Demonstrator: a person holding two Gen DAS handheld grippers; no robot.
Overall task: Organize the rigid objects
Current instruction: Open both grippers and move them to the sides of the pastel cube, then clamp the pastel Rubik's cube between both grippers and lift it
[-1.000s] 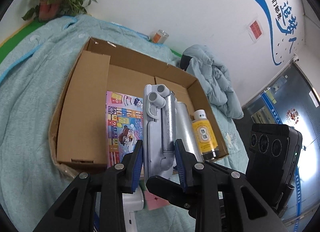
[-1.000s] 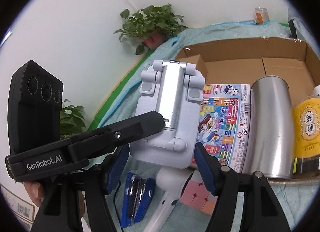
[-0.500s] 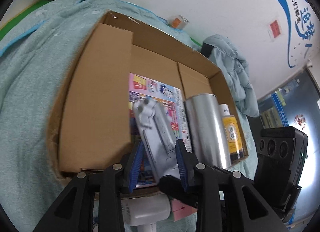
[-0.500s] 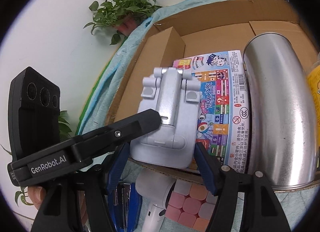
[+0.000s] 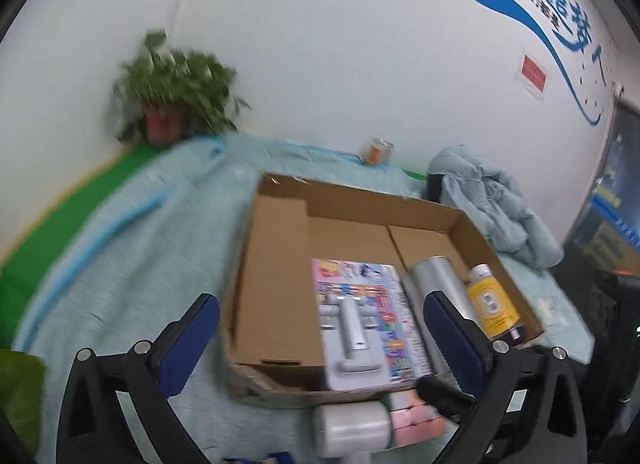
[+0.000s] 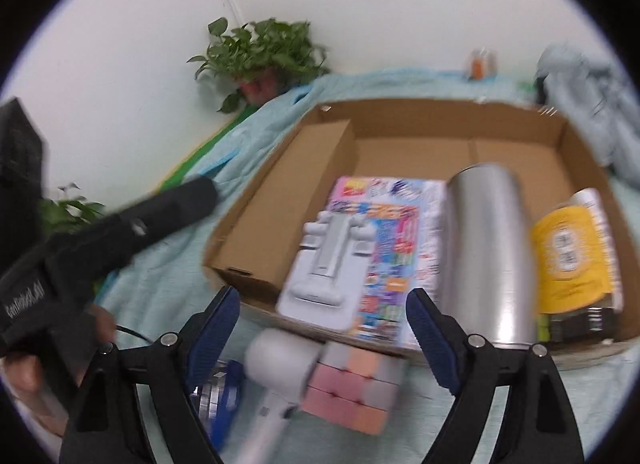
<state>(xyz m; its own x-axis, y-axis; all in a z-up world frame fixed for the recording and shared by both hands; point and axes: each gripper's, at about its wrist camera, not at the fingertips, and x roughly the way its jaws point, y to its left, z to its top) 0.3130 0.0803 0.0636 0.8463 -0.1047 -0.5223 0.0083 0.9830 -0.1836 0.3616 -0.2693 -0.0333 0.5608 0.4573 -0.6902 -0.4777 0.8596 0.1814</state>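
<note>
A pale grey folding phone stand lies flat in the cardboard box, partly on a colourful booklet. Beside the booklet lie a silver cylinder and a yellow-labelled bottle. My left gripper is pulled back at the box's near edge, its jaws opening wide and holding nothing. My right gripper hovers just in front of the stand, its jaws opening too, apart from the stand.
In front of the box on the teal blanket lie a white hair dryer, a pastel cube puzzle and a blue stapler. A potted plant, a small jar and a bundled jacket stand behind.
Both grippers have let go of the phone stand, which now lies in the box on the booklet. Both have opened and drawn back from the box.
</note>
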